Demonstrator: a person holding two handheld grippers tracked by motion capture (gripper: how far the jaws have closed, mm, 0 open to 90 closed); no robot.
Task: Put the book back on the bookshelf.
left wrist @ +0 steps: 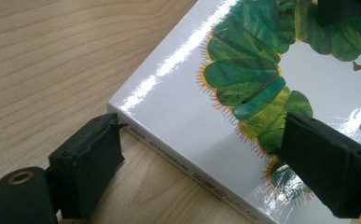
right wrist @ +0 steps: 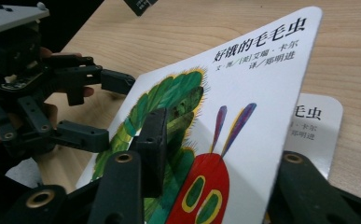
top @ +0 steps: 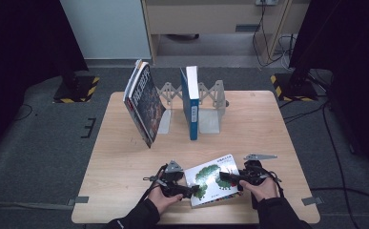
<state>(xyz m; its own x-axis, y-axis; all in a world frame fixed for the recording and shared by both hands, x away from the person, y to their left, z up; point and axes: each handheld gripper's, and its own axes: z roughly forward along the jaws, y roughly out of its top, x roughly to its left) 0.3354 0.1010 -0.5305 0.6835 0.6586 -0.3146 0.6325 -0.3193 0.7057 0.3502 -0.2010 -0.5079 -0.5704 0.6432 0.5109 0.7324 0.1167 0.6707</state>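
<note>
1. Picture book (top: 214,179) lies at the near edge of the surface (top: 125,157), front cover lifted.
2. Right gripper (top: 230,177) is clenched on that raised cover (right wrist: 243,140), one jaw above it, one beneath.
3. Left gripper (top: 189,191) is released, its jaws straddling the spine corner (left wrist: 122,122) without pressing.
4. Risk: the glossy cover may slip from the grip, or the unsecured book may slide.
5. Beyond, well apart: a leaning dark book (top: 144,102), an upright blue book (top: 190,101), and grey bookends (top: 210,107). Nothing obstructs.
</note>
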